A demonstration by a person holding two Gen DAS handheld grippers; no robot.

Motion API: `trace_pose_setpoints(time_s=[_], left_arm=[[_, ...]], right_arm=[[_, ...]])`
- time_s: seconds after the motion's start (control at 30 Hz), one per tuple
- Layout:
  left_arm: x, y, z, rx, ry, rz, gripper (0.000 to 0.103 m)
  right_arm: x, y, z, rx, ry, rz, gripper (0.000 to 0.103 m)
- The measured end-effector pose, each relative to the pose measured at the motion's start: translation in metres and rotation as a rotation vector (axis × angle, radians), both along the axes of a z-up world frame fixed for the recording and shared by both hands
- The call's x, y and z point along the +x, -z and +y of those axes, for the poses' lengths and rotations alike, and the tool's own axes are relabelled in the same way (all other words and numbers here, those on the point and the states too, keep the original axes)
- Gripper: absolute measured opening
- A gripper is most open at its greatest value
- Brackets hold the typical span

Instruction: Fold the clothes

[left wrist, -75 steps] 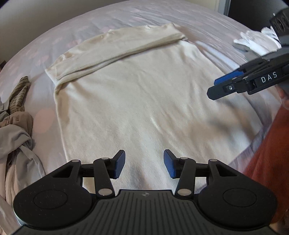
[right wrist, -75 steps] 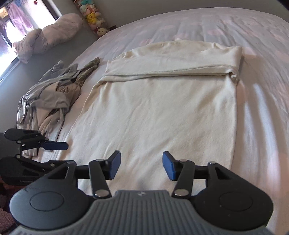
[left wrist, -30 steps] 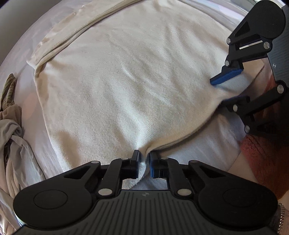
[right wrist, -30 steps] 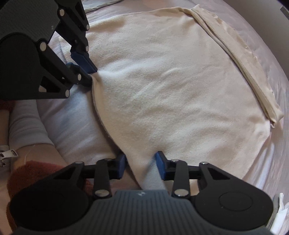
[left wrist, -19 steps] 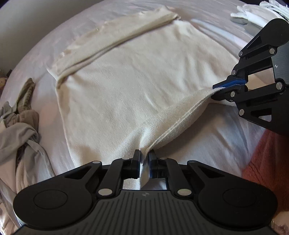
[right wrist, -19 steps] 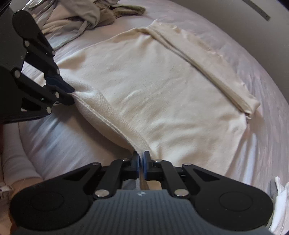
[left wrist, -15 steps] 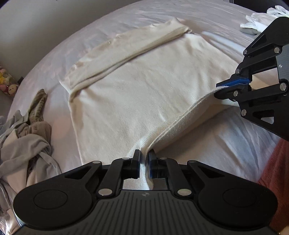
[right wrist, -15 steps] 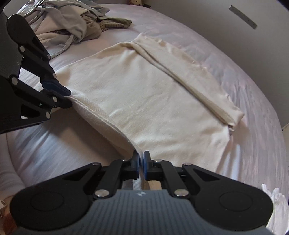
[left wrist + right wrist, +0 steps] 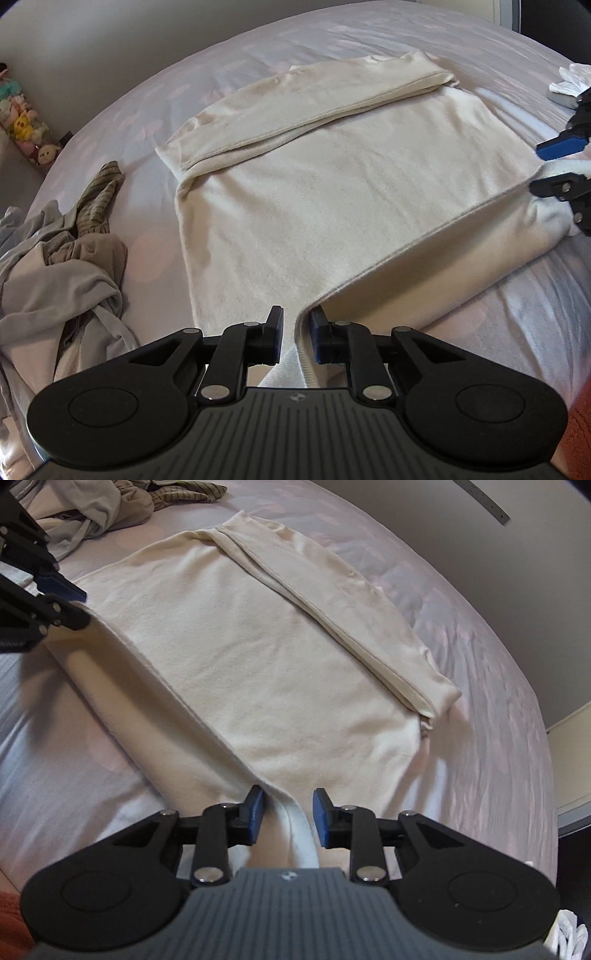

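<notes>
Sweater (image 9: 332, 192), cream knit w/ soft fuzzy nap, lies flat across the bed (image 9: 229, 81), its near hem lifted off the sheet and hanging as a taut fold between your two grippers. Sleeves are folded across the far end as a long flat band w/ a stitched edge.

Your left gripper (image 9: 296, 334) has its jaws parted a little; the ribbed hem runs up through the gap, touching the right blue pad, clear of the left one. Your right gripper (image 9: 287, 816) is opened wider, hem corner draped loose between the pads, neither pad pressing it.

Left cam only: pile of grey and tan clothes (image 9: 62, 266) on the left w/ an olive striped piece on top, a row of small plush toys (image 9: 26, 125) by the far-left wall, white crumpled cloth (image 9: 570, 79) at far right. It also shows your right gripper (image 9: 550, 166) side-on, hem bulging between its jaws.

Right cam only: grey wall w/ a thin ruler-like strip (image 9: 482, 498), and the sleeve cuff end (image 9: 439, 698) at the sweater's right edge. Bed sheet is smooth, pale lilac w/ faint blotchy print.
</notes>
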State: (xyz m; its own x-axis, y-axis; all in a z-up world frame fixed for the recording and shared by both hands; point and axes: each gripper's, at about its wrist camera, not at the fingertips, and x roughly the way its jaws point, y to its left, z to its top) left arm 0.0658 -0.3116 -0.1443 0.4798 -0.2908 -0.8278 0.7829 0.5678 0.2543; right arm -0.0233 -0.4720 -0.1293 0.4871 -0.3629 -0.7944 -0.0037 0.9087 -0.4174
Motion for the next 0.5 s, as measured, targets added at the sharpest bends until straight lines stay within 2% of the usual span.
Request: trace_pose_setpoints(time_s=[0.17, 0.27, 0.37, 0.5], left_arm=[[0.020, -0.002, 0.010, -0.018, -0.044, 0.052, 0.021], [0.027, -0.006, 0.015, -0.034, -0.048, 0.069, 0.027], [0.031, -0.010, 0.018, -0.028, -0.042, 0.065, 0.030], [0.038, -0.016, 0.025, -0.017, -0.045, 0.052, 0.034]], right_arm=[[-0.011, -0.004, -0.033, -0.014, 0.107, 0.001, 0.034], [-0.018, -0.007, -0.053, -0.023, 0.171, 0.001, 0.035], [-0.027, -0.005, -0.070, 0.059, 0.246, -0.016, 0.035], [-0.025, -0.004, -0.068, 0.050, 0.233, -0.038, 0.035]])
